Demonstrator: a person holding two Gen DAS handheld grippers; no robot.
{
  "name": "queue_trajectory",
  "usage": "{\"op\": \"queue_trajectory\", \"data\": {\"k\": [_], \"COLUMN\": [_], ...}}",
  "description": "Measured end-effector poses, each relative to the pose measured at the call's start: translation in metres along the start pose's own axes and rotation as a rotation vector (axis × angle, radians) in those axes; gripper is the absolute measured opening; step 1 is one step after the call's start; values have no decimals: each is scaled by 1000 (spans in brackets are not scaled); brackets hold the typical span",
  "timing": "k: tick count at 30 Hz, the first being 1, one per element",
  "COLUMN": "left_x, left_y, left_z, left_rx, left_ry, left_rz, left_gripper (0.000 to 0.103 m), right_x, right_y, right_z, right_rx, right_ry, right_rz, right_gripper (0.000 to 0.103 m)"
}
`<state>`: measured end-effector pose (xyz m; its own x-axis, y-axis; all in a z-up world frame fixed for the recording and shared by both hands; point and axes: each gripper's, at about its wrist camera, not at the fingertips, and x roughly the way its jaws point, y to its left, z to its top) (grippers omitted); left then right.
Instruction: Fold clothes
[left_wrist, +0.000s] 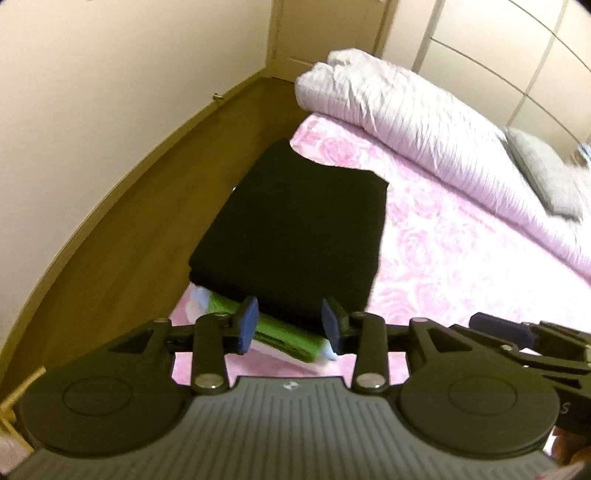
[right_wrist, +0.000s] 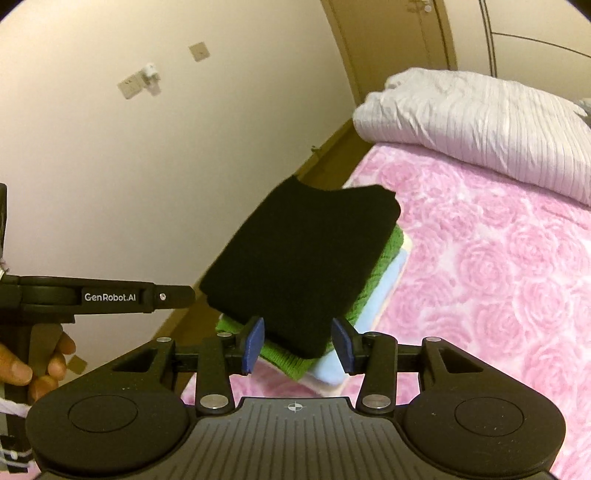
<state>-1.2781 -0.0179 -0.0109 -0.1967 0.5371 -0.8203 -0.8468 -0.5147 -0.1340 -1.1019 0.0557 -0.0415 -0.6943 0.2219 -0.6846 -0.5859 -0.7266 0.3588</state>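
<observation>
Seen at left: cream wall (right_wrist: 110, 166) with sockets (right_wrist: 129, 88), "GenRobot.AI" printed on left claw (left_wrist: 290, 325), released. At centre: folded black garment (right_wrist: 299, 273) atop green knit (right_wrist: 373, 284) and pale blue piece (right_wrist: 388, 295) on bed (right_wrist: 498, 277). Right claw (right_wrist: 297, 343) also released, empty. At right: rolled white quilt (right_wrist: 480, 122).

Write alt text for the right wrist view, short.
A folded black knit garment tops a neat stack over a green knit sweater and a pale blue folded cloth at the edge of a pink rose-patterned bed cover. The right claw sits open at the stack's near edge, gripping nothing; the left claw reaches in from the left.
</observation>
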Motion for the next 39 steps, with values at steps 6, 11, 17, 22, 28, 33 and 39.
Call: {"op": "queue_trajectory", "data": {"k": [6,11,17,22,28,33,39], "left_x": [-40,-68,-91,-99,-111,-115,-122], "left_y": [-38,-69,-113,-145,-181,-203,-213], "left_z": [-32,-56,-87,-108,-132,-146,-153], "left_rx": [-76,-119,-173,-211,-230,-236,-295], "left_ry": [6,-18,-29,-45,-59,-99,-114], "left_rz": [55,136,202,250,306,343,332], "left_gripper": [36,36,36,36,36,36,36], "right_x": [-50,-81,-113,-138,-156,-163,-167], "right_y": [-16,-26,-48,-69,-90,-102,-112], "right_z": [-4,-6,-10,-19,-30,-33,-31], "right_rx": [-39,-111,-197,-251,-332,-365,-402], "right_ry": [8,7,28,45,67,49,43], "right_rz": [35,57,86,123,135,107,91], "right_gripper": [45,45,45,45,45,45,45]}}
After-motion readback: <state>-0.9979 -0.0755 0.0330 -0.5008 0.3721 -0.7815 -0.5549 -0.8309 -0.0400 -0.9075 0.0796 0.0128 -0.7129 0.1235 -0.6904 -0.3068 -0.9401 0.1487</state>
